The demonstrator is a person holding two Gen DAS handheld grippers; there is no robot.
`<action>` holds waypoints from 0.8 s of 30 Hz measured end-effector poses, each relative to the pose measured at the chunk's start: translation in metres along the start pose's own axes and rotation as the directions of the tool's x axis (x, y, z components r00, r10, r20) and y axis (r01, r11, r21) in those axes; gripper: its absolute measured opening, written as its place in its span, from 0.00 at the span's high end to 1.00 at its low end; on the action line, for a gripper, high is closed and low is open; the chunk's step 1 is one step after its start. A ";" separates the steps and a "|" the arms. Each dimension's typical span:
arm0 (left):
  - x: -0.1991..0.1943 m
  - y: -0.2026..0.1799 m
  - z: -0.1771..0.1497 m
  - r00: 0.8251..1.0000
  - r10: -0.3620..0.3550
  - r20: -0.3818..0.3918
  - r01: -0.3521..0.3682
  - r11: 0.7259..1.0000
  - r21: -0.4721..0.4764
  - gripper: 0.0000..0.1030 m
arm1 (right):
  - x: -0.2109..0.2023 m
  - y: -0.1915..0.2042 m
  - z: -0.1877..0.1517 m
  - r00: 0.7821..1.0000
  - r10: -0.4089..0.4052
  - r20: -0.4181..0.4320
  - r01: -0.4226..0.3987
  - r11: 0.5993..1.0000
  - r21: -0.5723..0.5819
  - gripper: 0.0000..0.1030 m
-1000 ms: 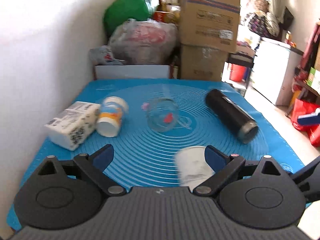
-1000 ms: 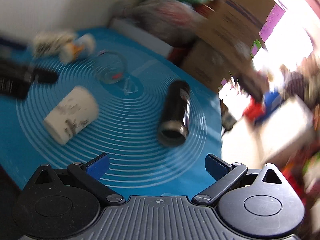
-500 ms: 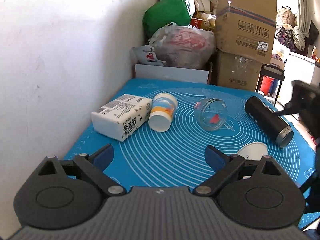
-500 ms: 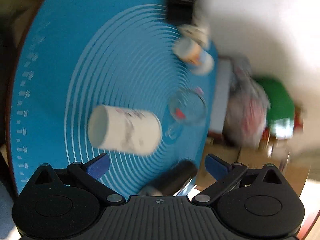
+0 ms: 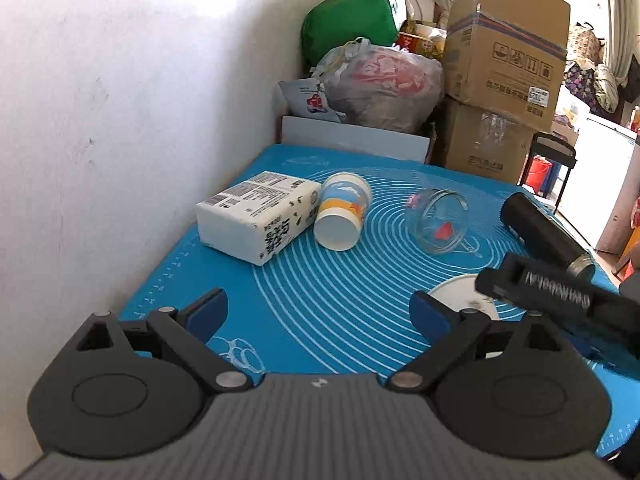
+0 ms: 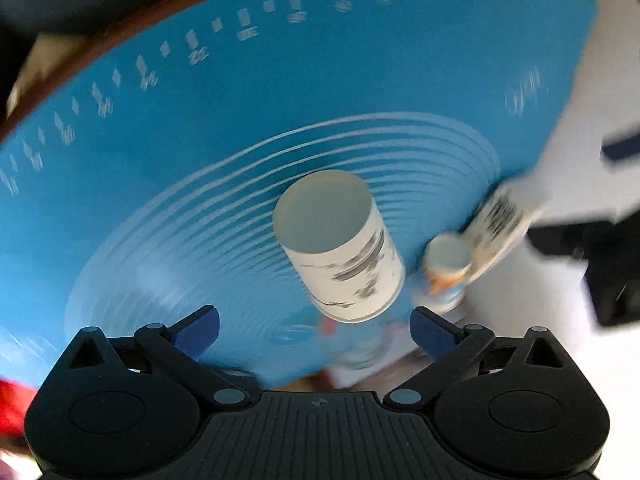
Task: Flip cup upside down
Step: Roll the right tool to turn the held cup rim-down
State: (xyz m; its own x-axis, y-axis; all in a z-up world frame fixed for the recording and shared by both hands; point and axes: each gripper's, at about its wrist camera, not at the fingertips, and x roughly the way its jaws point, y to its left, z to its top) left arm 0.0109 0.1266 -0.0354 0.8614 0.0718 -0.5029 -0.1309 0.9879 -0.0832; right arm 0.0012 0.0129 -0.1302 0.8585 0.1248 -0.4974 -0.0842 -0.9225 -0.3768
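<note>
A white paper cup with dark markings (image 6: pixel 340 244) lies on its side on the blue mat (image 6: pixel 240 100); the right wrist view is rolled nearly upside down and blurred. My right gripper (image 6: pixel 316 326) is open and empty, close to the cup. In the left wrist view the cup (image 5: pixel 460 294) shows partly behind the right gripper's black body (image 5: pixel 560 292). My left gripper (image 5: pixel 318 312) is open and empty above the mat's near edge.
On the mat (image 5: pixel 340 280) lie a white tissue pack (image 5: pixel 256 216), a blue-and-orange paper cup (image 5: pixel 342 212), a glass jar (image 5: pixel 440 220) and a black flask (image 5: pixel 544 236). A white wall stands left; bags and cardboard boxes (image 5: pixel 504 40) stand behind.
My right gripper has rolled over to a nearly inverted pose and come close to the white cup. My left gripper has drawn back to the left. The cup still lies on its side.
</note>
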 end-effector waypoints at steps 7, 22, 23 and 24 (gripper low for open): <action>0.005 0.030 -0.001 0.998 0.057 -0.031 -0.059 0.996 -0.069 0.06 | 0.015 -0.008 0.006 0.990 -0.134 -0.034 0.128 0.982 -0.135 0.00; -0.008 0.072 0.001 0.990 0.137 -0.030 -0.139 0.982 -0.130 0.06 | 0.018 -0.039 0.030 0.985 -0.082 0.149 0.120 0.956 -0.266 0.12; -0.007 0.073 0.001 0.990 0.136 -0.032 -0.139 0.982 -0.131 0.06 | 0.020 -0.041 0.031 0.985 -0.080 0.153 0.119 0.956 -0.267 0.18; -0.007 0.073 0.000 0.990 0.135 -0.034 -0.138 0.982 -0.132 0.06 | 0.021 -0.044 0.031 0.986 -0.074 0.152 0.112 0.959 -0.261 0.21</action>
State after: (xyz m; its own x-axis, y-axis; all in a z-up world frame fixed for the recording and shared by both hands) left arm -0.0043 0.1984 -0.0377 0.8186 0.1993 -0.5387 -0.3121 0.9417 -0.1260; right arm 0.0070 0.0675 -0.1485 0.7757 0.2466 -0.5809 0.1474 -0.9658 -0.2132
